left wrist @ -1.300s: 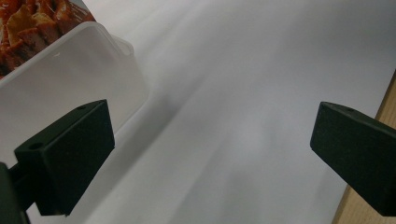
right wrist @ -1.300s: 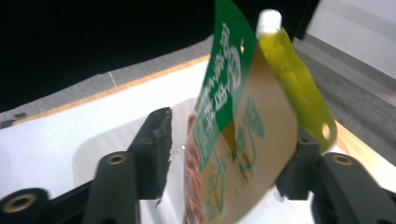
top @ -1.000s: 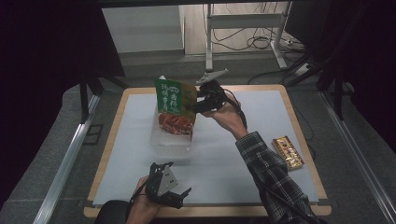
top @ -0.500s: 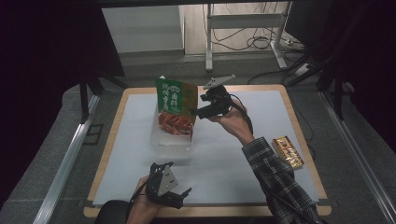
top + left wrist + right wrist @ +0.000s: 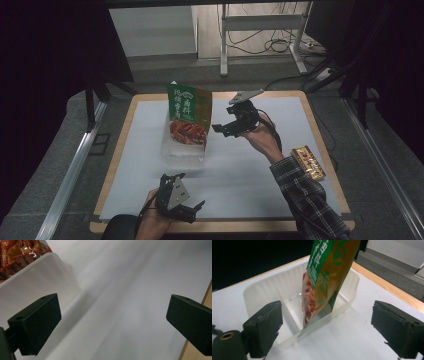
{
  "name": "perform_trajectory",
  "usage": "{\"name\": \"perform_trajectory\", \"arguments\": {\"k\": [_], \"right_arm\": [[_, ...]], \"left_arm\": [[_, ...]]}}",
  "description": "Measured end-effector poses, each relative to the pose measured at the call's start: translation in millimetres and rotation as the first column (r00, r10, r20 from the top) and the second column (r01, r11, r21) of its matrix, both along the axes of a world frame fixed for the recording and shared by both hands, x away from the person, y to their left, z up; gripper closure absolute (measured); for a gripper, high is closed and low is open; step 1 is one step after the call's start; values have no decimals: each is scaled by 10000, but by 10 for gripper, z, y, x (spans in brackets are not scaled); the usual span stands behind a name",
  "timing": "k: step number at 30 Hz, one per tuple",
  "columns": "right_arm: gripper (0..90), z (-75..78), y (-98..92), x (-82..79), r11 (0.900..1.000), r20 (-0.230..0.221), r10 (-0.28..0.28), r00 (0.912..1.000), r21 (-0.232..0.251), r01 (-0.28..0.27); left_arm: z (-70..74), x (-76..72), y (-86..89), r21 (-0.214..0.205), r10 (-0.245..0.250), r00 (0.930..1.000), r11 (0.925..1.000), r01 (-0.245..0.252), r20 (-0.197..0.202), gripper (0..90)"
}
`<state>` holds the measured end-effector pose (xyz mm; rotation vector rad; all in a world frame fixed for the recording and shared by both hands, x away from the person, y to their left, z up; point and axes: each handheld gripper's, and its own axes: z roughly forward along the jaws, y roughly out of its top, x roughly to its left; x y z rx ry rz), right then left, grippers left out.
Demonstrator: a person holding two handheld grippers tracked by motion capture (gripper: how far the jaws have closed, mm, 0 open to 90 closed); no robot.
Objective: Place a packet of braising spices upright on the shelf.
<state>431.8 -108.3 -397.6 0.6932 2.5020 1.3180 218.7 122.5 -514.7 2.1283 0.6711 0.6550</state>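
We see a glossy, crinkled foil-like snack bag [image 5: 325, 277] standing in a translucent, smooth plastic tub [image 5: 262, 300]. Under them lies a matt white sheet [image 5: 240, 170] on a wooden board [image 5: 320, 125]. The gripper pads [image 5: 37, 322] look matt black, faintly grainy.

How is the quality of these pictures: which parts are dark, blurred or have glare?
High view: the surroundings are nearly black, while the white table mat is lit and the snack bag reads clearly. Left gripper view: the mat looks soft and streaked, and the bag's red foil glints at the top left corner. Right gripper view: the clear container is sharp, with the background beyond the table dark.
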Motion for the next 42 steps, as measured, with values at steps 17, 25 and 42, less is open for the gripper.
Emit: {"name": "perform_trajectory", "arguments": {"k": [17, 25, 42], "right_arm": [[58, -171, -279, -197, 9992, -232, -213, 9995, -333, 205], [58, -243, -400, -272, 9985, -154, -367, 9992, -423, 360], [58, -391, -691, -436, 9921, 67, -830, 9965, -936, 832]], "left_arm": [[5, -15, -12, -94, -51, 9999, 9999, 52, 126, 0], [5, -18, -17, -86, -110, 9998, 9999, 112, 191, 0], [-3, -19, -29, 50, -138, 9998, 9999, 137, 171, 0]]}}
